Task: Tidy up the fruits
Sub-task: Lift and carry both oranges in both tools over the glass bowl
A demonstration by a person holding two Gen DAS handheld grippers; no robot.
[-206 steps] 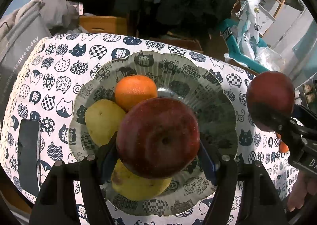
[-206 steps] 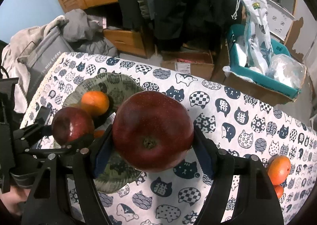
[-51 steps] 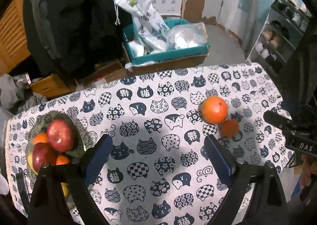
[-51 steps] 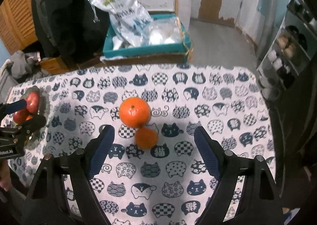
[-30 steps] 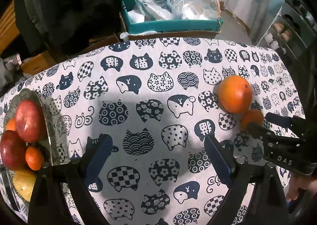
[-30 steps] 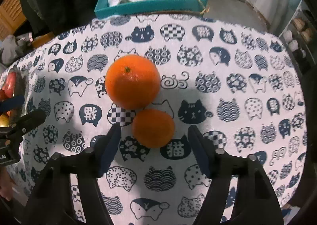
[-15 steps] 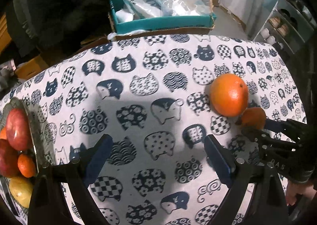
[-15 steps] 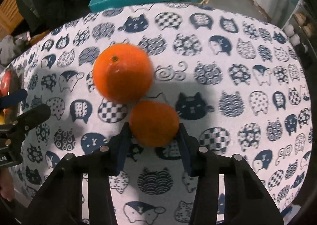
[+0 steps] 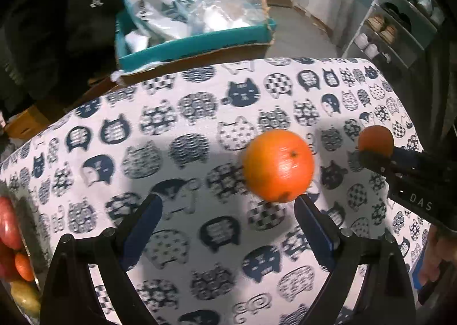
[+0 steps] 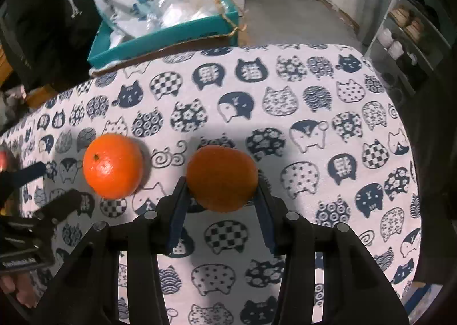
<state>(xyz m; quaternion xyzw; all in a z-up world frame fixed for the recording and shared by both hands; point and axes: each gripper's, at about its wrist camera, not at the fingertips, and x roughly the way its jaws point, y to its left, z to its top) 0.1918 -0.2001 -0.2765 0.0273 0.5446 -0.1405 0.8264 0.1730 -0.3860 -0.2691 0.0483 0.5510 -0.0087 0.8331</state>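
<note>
The right tongs (image 10: 221,196) are clamped on a small orange (image 10: 222,177), their blue pads pressing it from both sides. From the left wrist view this small orange (image 9: 375,140) shows at the tip of the right tongs, over the far right part of the bench (image 9: 200,113), which is covered with a white cloth printed with dark cat faces.

The left tongs (image 9: 228,210) stand wide open with nothing between their pads. A bigger orange (image 9: 278,165) lies on the cloth just beyond them, closer to their right pad than to the left one; it looks close to that pad's tip, but whether it touches cannot be told. From the right wrist view the same bigger orange (image 10: 112,166) sits on the cloth to the left of the gripped one, apart from it.

At the left edge of the left wrist view a dish (image 9: 28,219) holds a red apple (image 9: 8,225), a small orange fruit and a yellow fruit. Beyond the bench's far edge stands a teal box (image 10: 160,36) with plastic bags in it.
</note>
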